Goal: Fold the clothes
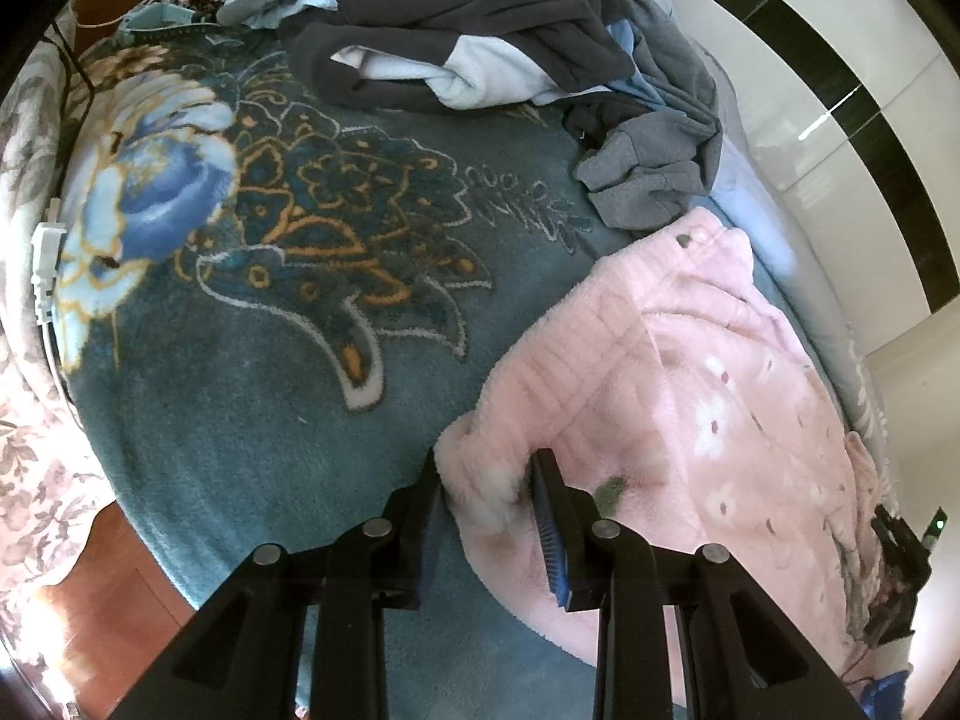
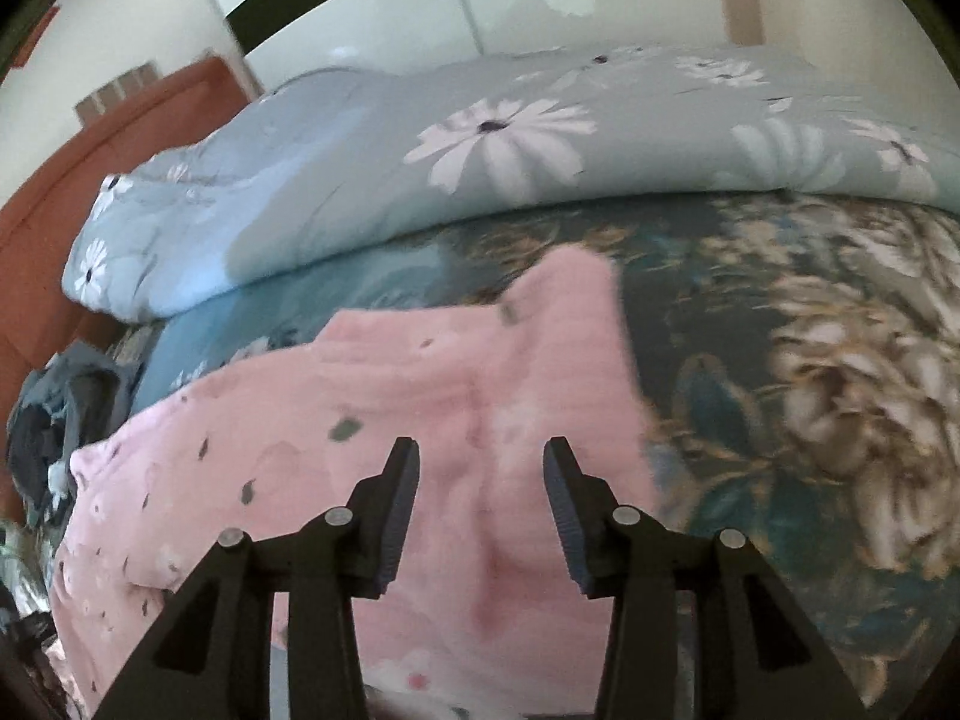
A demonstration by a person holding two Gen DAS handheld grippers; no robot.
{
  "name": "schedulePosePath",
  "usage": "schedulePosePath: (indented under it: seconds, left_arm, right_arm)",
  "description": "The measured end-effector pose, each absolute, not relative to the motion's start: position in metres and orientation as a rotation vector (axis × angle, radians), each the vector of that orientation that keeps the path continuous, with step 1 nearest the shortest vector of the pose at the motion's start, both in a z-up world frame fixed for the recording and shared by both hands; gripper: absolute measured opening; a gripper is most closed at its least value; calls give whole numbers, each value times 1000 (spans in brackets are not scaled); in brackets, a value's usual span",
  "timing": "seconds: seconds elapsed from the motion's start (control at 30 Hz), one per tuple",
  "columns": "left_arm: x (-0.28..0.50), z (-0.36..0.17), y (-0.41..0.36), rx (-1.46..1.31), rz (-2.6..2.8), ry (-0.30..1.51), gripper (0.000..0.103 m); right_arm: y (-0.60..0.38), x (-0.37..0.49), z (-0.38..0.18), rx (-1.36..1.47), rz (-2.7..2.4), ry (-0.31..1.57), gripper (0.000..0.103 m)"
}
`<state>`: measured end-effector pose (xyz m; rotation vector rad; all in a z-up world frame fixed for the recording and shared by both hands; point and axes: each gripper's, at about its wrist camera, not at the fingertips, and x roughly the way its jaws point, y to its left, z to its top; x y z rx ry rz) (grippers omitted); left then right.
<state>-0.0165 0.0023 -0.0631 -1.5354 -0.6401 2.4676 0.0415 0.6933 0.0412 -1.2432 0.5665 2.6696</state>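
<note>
Pink fleece garment [image 1: 690,372] lengthwise along blanket [image 1: 270,360] edge, cuff clamped in left hand-held gripper [image 1: 489,501], right hand-held gripper [image 2: 480,498] released above it

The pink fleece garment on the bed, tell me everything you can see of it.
The pink fleece garment looks soft and fluffy, ribbed in part, printed with white flowers and small dark specks. It lies partly folded and rumpled on the teal floral blanket. The left gripper pinches its cuff-like edge; the right gripper hangs open above it.
</note>
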Motion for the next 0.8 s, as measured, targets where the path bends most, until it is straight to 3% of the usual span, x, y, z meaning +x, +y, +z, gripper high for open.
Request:
schedulePosePath:
  seconds: [0.2, 0.37, 0.4, 0.43, 0.5, 0.8]
  left_arm:
    - [-16, -63, 2, -1536, 2466, -642, 31]
    - [-16, -63, 4, -1540, 2469, -636, 31]
    - [-16, -62, 4, -1541, 2469, -635, 31]
    - [-16, -62, 4, -1541, 2470, -635, 31]
    - [-17, -62, 4, -1543, 2469, -635, 31]
    - [-18, -63, 3, -1545, 2463, -644, 31]
  right_arm:
    - [674, 8, 23, -1318, 2654, 467, 45]
    - [673, 4, 20, -1323, 2647, 505, 44]
    - [671, 5, 21, -1324, 2649, 506, 35]
    - [670, 6, 22, -1331, 2649, 507, 19]
    - [669, 8, 27, -1345, 2653, 530, 9]
    - [767, 93, 114, -931, 2525, 710, 8]
